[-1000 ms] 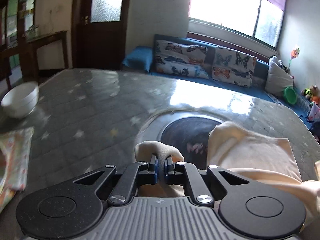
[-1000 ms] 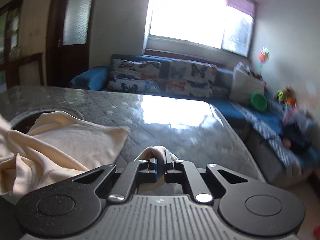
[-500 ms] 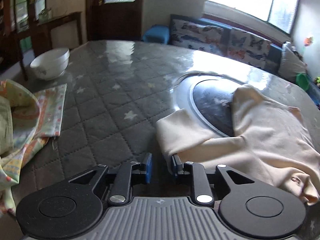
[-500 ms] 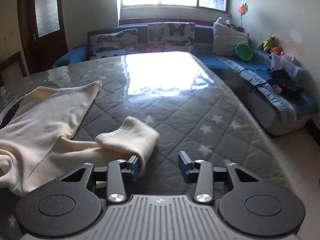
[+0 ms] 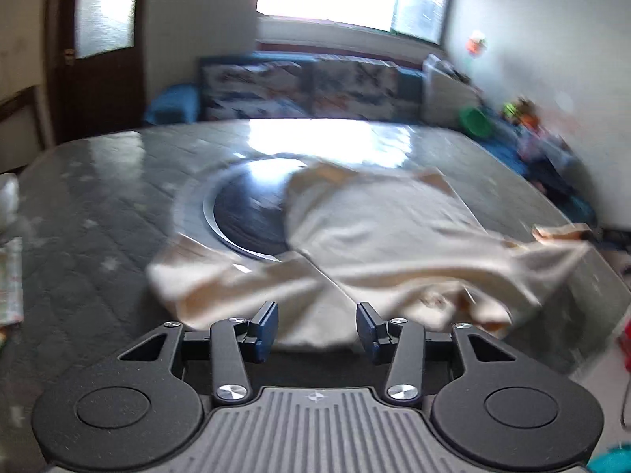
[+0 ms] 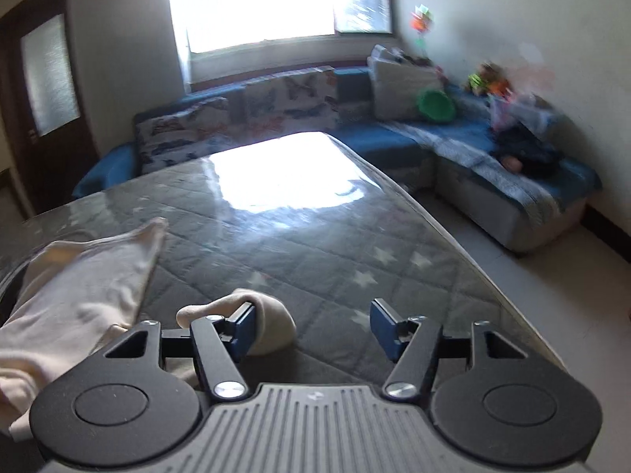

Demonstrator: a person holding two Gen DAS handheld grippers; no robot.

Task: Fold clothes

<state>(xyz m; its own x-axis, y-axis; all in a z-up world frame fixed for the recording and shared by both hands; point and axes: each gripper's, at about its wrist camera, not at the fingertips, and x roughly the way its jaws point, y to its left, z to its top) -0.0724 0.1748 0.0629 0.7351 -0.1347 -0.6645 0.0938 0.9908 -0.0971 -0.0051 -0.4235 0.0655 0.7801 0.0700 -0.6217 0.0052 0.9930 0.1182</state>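
Note:
A cream garment (image 5: pixel 378 236) lies spread over the grey quilted table (image 5: pixel 98 216), partly covering a round dark inset (image 5: pixel 248 216). My left gripper (image 5: pixel 316 325) hovers at the garment's near edge with its jaws opening; cloth lies under the gap and the pads do not press on it. In the right wrist view the same garment (image 6: pixel 79 276) lies at the left, and its sleeve end (image 6: pixel 272 323) rests against the left pad. My right gripper (image 6: pixel 313 329) has its jaws opening wide, with nothing pinched between them.
A patterned cloth (image 5: pixel 10 276) lies at the table's left edge. A blue sofa with butterfly cushions (image 6: pixel 252 126) runs behind the table and along the right wall, carrying a green bowl (image 6: pixel 435 104) and toys. The table's right edge (image 6: pixel 453 244) drops to a tiled floor.
Both grippers were shut on sleeve ends a second ago; both have let go and their jaws have spread. The left view has swung right across the garment, which now lies on the table.

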